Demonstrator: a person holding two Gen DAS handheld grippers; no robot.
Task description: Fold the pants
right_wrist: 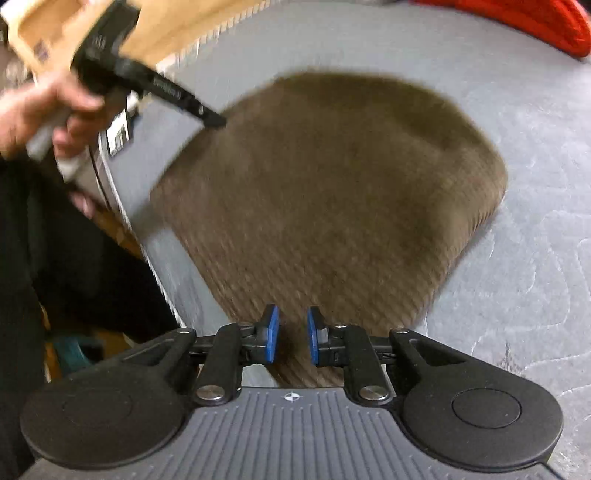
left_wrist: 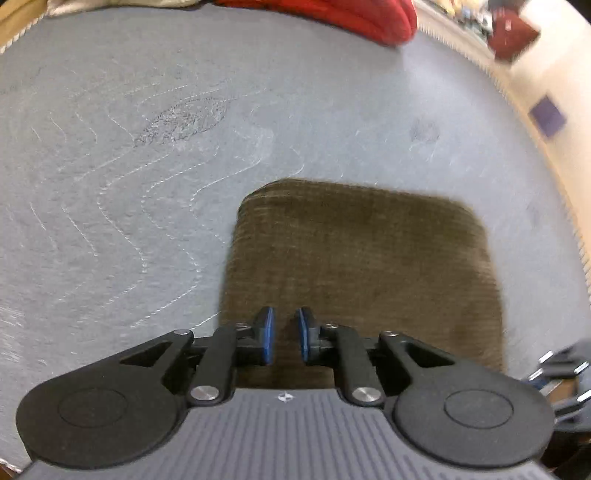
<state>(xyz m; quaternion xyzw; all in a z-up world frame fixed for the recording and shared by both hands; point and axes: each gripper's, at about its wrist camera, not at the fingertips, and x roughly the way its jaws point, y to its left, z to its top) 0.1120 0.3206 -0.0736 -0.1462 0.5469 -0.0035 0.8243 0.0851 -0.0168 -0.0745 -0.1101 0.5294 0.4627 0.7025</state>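
The brown corduroy pants [left_wrist: 362,266] lie folded into a compact rectangle on the grey quilted mattress [left_wrist: 129,166]. My left gripper [left_wrist: 285,332] hovers over their near edge, its blue pads a narrow gap apart with nothing pinched between them. In the right wrist view the pants [right_wrist: 332,192] look blurred and fill the middle. My right gripper [right_wrist: 293,334] is over their near corner, its pads slightly apart and empty. A hand [right_wrist: 40,110] holds the left gripper [right_wrist: 216,120] at the upper left, its tip at the far left edge of the pants.
A red cloth [left_wrist: 340,18] lies at the mattress's far edge, also visible as the red cloth [right_wrist: 543,22] at top right. The person's dark clothing [right_wrist: 55,258] stands beside the mattress edge [right_wrist: 122,210]. Wooden furniture [right_wrist: 177,26] is beyond it.
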